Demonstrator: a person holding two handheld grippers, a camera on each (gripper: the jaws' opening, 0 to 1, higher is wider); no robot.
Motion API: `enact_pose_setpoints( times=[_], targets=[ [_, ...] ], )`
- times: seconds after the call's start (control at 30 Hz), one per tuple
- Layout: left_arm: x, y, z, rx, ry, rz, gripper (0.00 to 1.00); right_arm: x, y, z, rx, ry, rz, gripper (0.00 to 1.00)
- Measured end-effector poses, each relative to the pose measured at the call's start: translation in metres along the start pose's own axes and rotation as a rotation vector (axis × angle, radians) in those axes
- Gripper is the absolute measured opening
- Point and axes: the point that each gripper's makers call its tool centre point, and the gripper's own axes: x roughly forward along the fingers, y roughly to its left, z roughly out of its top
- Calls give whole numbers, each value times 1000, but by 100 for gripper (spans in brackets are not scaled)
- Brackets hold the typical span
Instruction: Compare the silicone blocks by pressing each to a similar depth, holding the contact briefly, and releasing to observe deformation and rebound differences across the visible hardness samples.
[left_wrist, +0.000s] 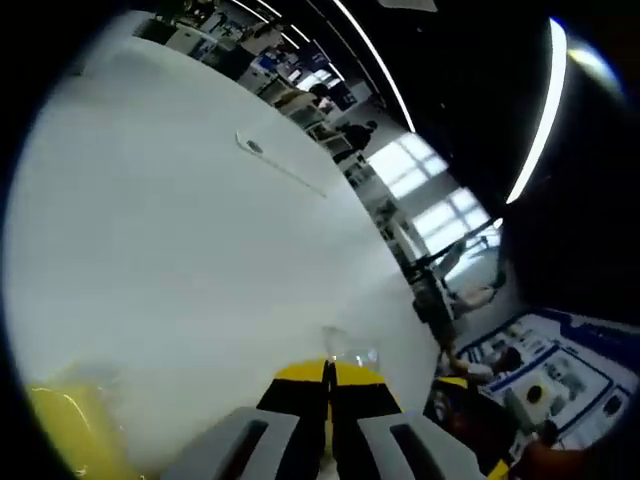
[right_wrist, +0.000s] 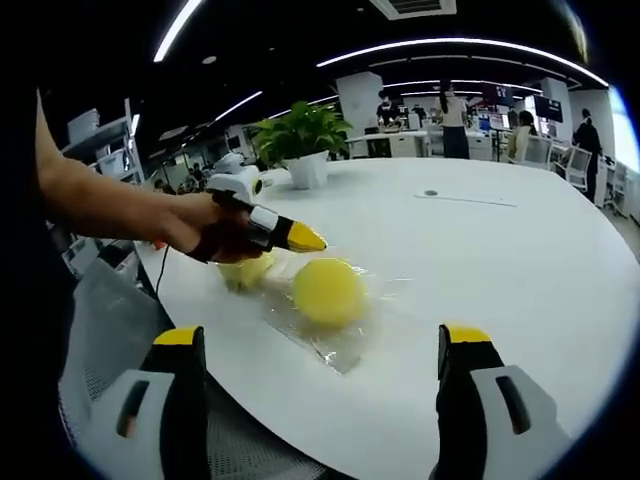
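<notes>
A round yellow silicone block (right_wrist: 328, 292) lies on a sheet of clear plastic (right_wrist: 340, 345) near the white table's (right_wrist: 500, 260) front edge. A second, paler yellow block (right_wrist: 244, 272) sits just left of it. A person's hand holds my left gripper (right_wrist: 300, 239) over this paler block, yellow tips shut together; whether it touches I cannot tell. In the left gripper view the left gripper (left_wrist: 328, 370) is shut with nothing between its tips, a yellow block (left_wrist: 70, 420) at lower left. My right gripper (right_wrist: 322, 345) stands wide open, short of the round block.
A potted plant (right_wrist: 300, 135) stands at the table's far side. A flat cable port (right_wrist: 430, 193) sits in the tabletop. A grey mesh chair (right_wrist: 100, 330) is beside the near edge. People and desks are in the background.
</notes>
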Motion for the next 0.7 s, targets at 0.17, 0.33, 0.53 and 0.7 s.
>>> enact_pose_setpoints(
  times=[0.17,0.33,0.53,0.7],
  targets=[
    [-4,-9,10,123,-13,21,0,2,0,0,7,-2,3,90],
    [-7,-28,26,215,-43,-12,0,4,-1,6,3,-18,3,90],
    [-14,-50,40,373,-62,-50,0,3,1,14,3,-37,4,90],
    [-23,-60,49,457,-79,-51,0,0,4,21,29,-68,11,90]
  ],
)
